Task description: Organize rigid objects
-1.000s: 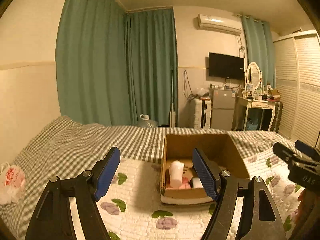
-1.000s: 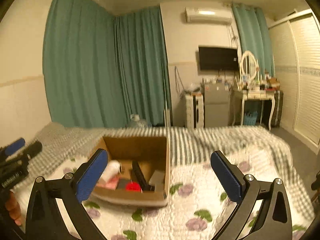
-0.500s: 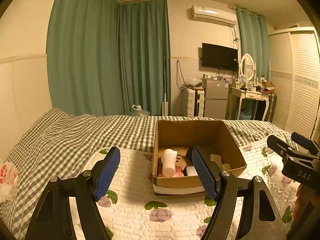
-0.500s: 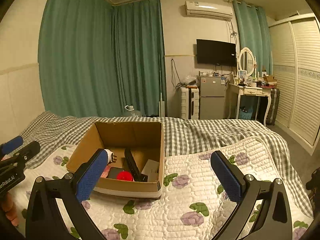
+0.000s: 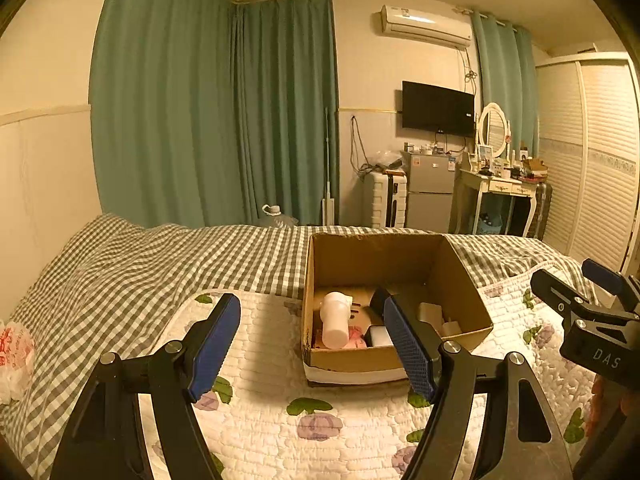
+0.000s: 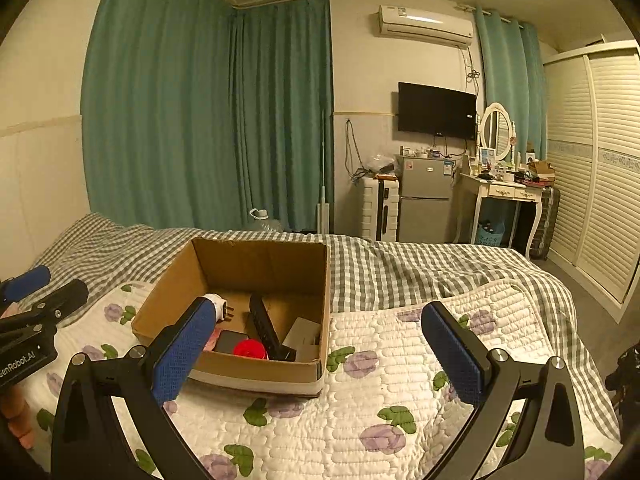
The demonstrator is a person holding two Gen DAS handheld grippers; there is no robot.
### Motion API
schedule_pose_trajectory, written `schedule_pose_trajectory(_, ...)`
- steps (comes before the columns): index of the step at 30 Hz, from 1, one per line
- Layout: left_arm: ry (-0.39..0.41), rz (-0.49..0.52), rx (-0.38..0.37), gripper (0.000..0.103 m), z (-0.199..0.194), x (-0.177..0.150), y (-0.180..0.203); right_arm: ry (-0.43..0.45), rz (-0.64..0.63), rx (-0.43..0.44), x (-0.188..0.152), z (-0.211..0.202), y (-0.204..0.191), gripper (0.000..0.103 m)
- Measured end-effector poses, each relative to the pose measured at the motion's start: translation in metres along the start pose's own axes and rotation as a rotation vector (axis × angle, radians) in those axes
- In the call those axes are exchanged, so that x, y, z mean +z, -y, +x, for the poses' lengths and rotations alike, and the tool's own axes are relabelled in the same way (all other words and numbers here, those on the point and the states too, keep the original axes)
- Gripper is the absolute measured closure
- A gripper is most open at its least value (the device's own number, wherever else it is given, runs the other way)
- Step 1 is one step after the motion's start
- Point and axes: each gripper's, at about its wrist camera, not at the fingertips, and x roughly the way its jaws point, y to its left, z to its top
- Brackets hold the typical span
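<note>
Blue-padded left gripper (image 5: 312,338) and right gripper (image 6: 320,350) hover level, seemingly empty, jaws spread

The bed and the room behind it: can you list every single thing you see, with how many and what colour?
open brown cardboard box: 1, on the quilt
white plastic bottle: 1, lying in the box
round red object: 1, in the box
long black bar: 1, in the box
white flower-print quilt: 1, on the bed
grey checked blanket: 1, far side of the bed
green curtains: window wall
black flat television: 1, on the wall
white air conditioner: 1, above the television
silver small fridge: 1, under the television
left hand-held gripper: open, empty
right hand-held gripper: open, empty
</note>
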Motion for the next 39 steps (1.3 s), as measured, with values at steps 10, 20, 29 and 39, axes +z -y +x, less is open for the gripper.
schedule_pose_trajectory(10,-0.009,0.016,-0.02,0.026,0.0016,-0.0019,0.0035,-0.007,-0.009,0.006,-0.0017,0.0006,-0.0042,0.0)
schedule_pose_trajectory(20,-0.009,0.022,-0.029,0.026,0.0015,-0.0024,0.0045,-0.009,-0.012,0.01,-0.0023,0.0007,-0.005,0.0)
schedule_pose_trajectory(29,-0.014,0.022,-0.033,0.026,0.002,-0.0029,0.0048,-0.011,-0.014,0.011,-0.0036,0.0011,-0.0062,0.0)
schedule_pose_trajectory(39,-0.017,0.02,-0.033,0.026,0.0026,-0.0033,0.0043,-0.013,-0.013,0.012,-0.0047,0.001,-0.0064,0.0)
